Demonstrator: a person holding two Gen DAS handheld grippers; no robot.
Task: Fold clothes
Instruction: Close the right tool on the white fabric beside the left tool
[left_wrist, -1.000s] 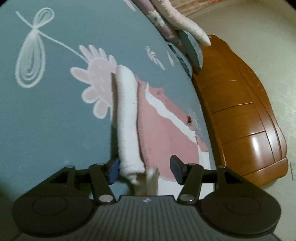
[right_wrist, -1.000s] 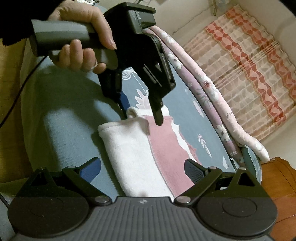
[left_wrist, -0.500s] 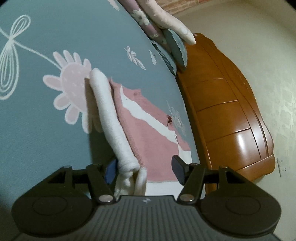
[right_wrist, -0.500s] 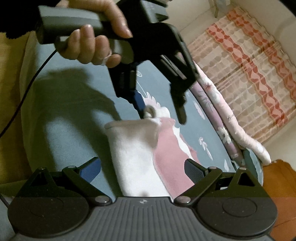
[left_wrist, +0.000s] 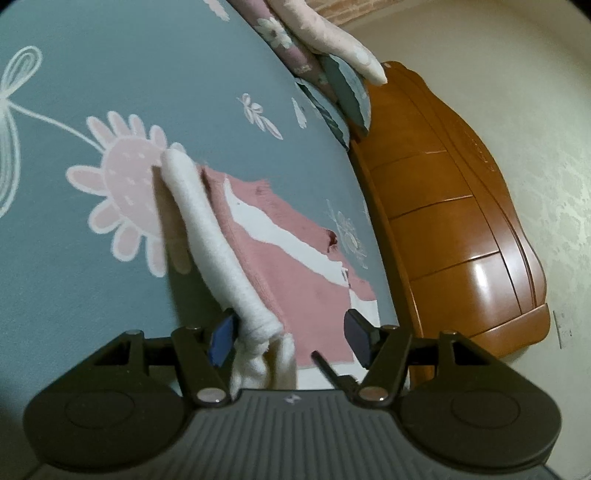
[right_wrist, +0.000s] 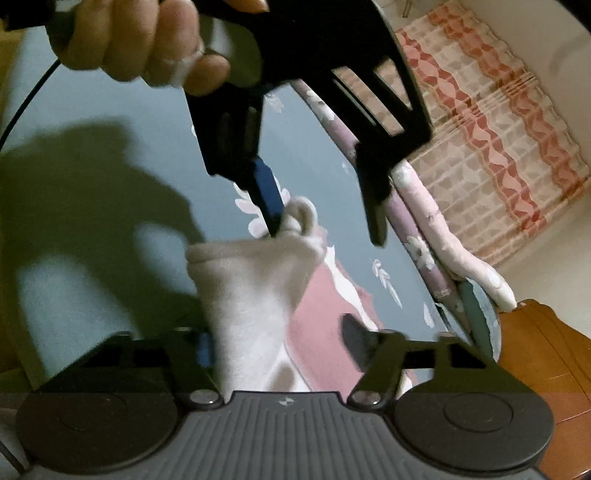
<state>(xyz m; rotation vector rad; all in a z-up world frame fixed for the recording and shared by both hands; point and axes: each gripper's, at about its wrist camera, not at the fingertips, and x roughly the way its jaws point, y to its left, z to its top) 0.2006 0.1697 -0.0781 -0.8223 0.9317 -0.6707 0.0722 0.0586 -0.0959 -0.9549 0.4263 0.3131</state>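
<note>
My left claw (left_wrist: 286, 338) stood part open with the white fold of the garment (left_wrist: 218, 240) lying between its jaws — the blue pad (left_wrist: 221, 338) touched the cloth, the far jaw stood clear, so nothing was pinched. The garment, pink with white bands, lay on the bed (left_wrist: 110, 74) near the wooden footboard (left_wrist: 461, 221), and its white edge was lifted off the bedcover in a ridge.

My right claw (right_wrist: 279, 347) had just been closing, with the same white edge (right_wrist: 251, 295) between its jaws. One pad was at the cloth; the other was apart from it, so it was open too, by my reading.

From the right wrist view, the left claw's blue pad (right_wrist: 267, 195) sat at the bunched top corner, the other finger well apart.

To do this fold well, I judged both claws should close fully on the white edge before any lift — a one-sided touch would let it slip. Then the two corners should travel level and together across the pink part, so the fold lands square and the knit does not bunch.
</note>
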